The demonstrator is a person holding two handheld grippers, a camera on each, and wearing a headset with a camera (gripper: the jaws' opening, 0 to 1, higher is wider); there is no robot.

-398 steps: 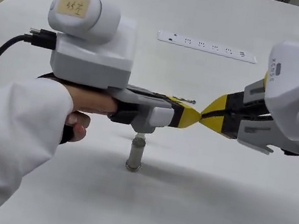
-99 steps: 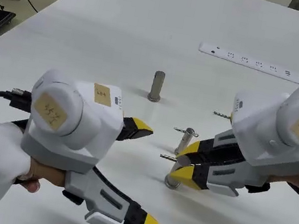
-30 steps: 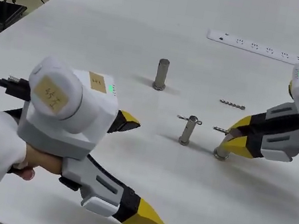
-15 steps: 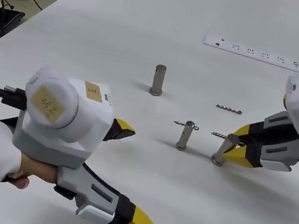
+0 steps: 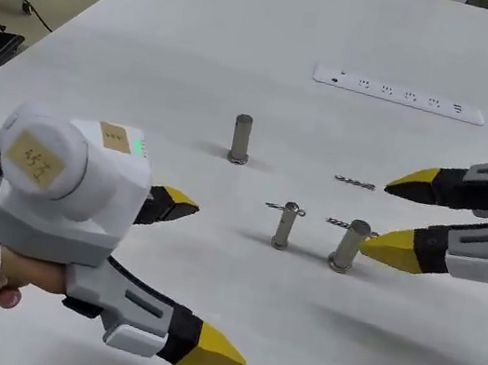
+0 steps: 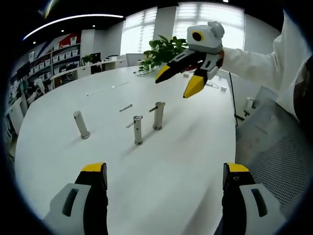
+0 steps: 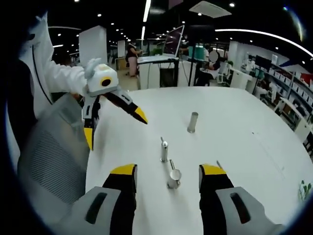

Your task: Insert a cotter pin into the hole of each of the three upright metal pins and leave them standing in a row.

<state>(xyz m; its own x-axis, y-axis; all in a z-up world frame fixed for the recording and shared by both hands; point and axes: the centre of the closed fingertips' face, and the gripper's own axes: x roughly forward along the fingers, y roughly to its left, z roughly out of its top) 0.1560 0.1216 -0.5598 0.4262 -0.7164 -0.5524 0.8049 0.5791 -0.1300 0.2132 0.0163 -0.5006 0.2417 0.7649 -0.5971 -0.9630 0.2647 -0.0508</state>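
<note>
The right gripper (image 5: 375, 217) is cut off behind its jaws by the head view's right edge.

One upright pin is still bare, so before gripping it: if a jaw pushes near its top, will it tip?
Probably yes: the bare pin is tall and narrow on a small foot. It looks like solid metal, so likely stiff and heavy for its size. Fallen, its round body may roll on the smooth table.

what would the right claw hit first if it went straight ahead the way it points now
Probably the nearest upright metal pin, standing just ahead of the right claw, in line with the gap between its open jaws. The second pin stands behind it.
</note>
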